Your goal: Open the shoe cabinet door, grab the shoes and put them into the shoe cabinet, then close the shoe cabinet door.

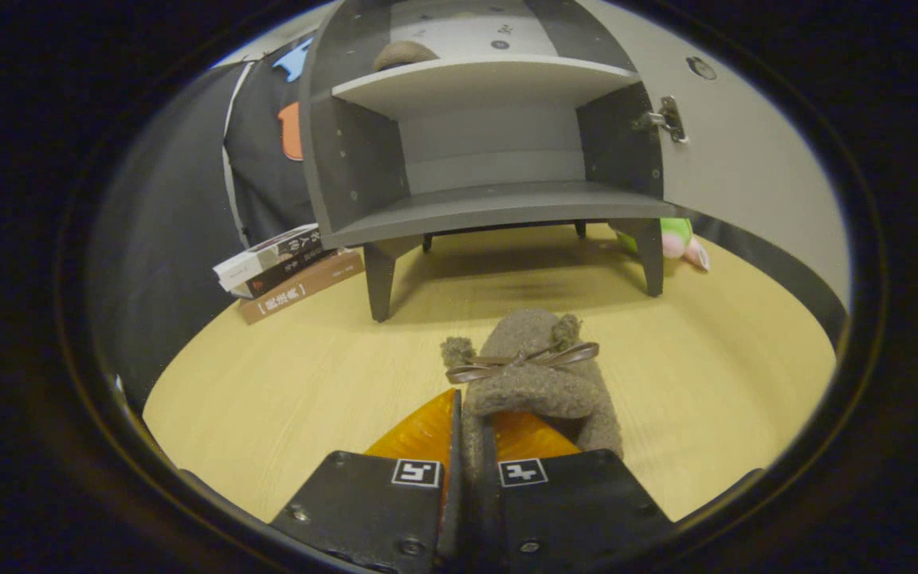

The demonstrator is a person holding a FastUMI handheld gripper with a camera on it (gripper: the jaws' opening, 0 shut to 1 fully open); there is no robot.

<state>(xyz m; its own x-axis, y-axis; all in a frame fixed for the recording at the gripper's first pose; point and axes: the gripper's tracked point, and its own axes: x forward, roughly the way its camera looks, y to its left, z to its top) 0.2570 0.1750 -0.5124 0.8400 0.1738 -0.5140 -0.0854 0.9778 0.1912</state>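
Book (300,288) spine lettering, too small to read.

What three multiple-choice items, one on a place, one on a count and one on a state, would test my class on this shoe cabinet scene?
1. Where is the stack of books?
A. On the floor beside the cabinet's front leg
B. On the upper shelf
C. Between the claw's fingers

2. How many shoes can be seen?
A. One
B. Two
C. Four

3. What state is the cabinet door in?
A. Closed
B. Open
C. Removed

Answers: 1 A, the books lie by the shoe cabinet. 2 B, one brown shoe is pinched in the claw, and part of another shoe shows on the upper shelf. 3 B, the door is swung aside on its hinge, so both shelves show.
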